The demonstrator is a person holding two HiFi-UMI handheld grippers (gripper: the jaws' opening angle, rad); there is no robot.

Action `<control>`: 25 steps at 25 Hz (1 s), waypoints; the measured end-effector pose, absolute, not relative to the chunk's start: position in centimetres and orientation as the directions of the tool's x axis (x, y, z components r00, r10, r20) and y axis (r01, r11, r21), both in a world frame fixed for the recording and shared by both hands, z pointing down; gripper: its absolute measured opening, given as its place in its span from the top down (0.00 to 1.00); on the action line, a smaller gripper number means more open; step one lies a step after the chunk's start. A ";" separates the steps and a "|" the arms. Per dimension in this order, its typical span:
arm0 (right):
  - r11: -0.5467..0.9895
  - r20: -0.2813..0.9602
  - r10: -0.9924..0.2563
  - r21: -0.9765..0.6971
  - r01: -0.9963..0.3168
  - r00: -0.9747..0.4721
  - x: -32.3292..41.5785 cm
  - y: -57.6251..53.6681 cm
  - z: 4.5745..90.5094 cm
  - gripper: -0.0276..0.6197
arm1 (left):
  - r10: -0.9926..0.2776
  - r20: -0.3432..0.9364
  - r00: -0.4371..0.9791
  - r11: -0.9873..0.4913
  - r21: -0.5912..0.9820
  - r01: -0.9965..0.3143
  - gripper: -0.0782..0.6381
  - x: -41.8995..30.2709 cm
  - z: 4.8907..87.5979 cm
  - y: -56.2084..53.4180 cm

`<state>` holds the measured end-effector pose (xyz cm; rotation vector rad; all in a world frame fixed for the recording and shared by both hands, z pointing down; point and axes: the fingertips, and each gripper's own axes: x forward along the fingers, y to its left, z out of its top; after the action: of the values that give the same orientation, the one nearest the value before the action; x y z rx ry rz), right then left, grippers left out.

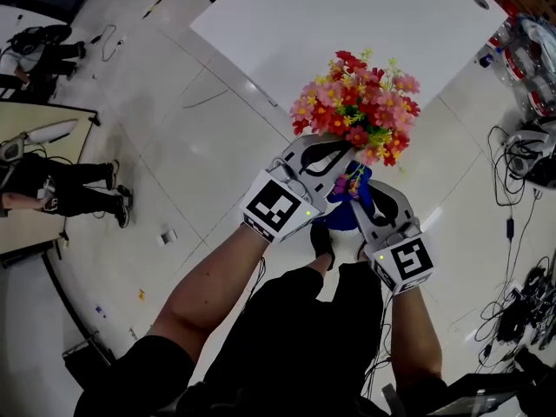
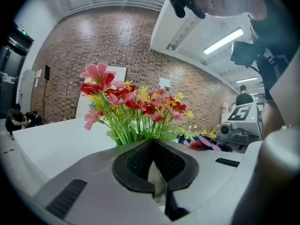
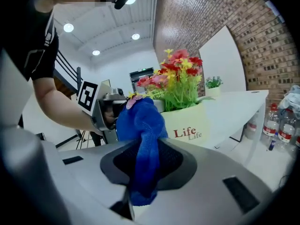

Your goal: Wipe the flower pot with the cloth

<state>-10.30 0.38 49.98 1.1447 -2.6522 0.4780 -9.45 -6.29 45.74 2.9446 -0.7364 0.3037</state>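
Note:
A cream flower pot printed "Life" holds red, pink and yellow artificial flowers and is held up in front of the person, off the table. My left gripper is shut on the pot's pale rim, with the flowers just beyond its jaws. My right gripper is shut on a blue cloth, whose bunched end rests against the pot's side next to the left gripper. From the head view the cloth hides most of the pot.
A white table lies ahead, with a small green plant on it. Water bottles stand on the floor at the right. Cables trail over the floor to the right. A person sits at the far left.

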 end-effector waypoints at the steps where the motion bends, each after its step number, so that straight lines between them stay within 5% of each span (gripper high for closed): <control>1: 0.640 0.313 -0.668 -0.220 -0.736 -0.675 -10.5 -0.1 50.0 0.84 | -0.454 0.216 0.864 -0.880 0.039 -0.473 0.89 -9.4 45.7 -6.3; 20: 0.412 0.257 -0.838 -0.279 -0.867 -0.481 0.2 -8.0 49.4 0.84 | -0.463 0.216 0.859 -0.873 0.056 -0.484 0.89 -8.9 45.8 -6.1; 25: 0.476 0.302 -0.778 -0.289 -0.831 -0.551 -1.3 -4.1 49.3 0.84 | -0.477 0.224 0.850 -0.864 0.058 -0.500 0.89 -8.7 45.8 -6.0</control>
<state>-1.26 -4.08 49.30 1.4175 -2.5862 0.6161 -8.67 -6.04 45.84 2.9108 -0.7712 0.3077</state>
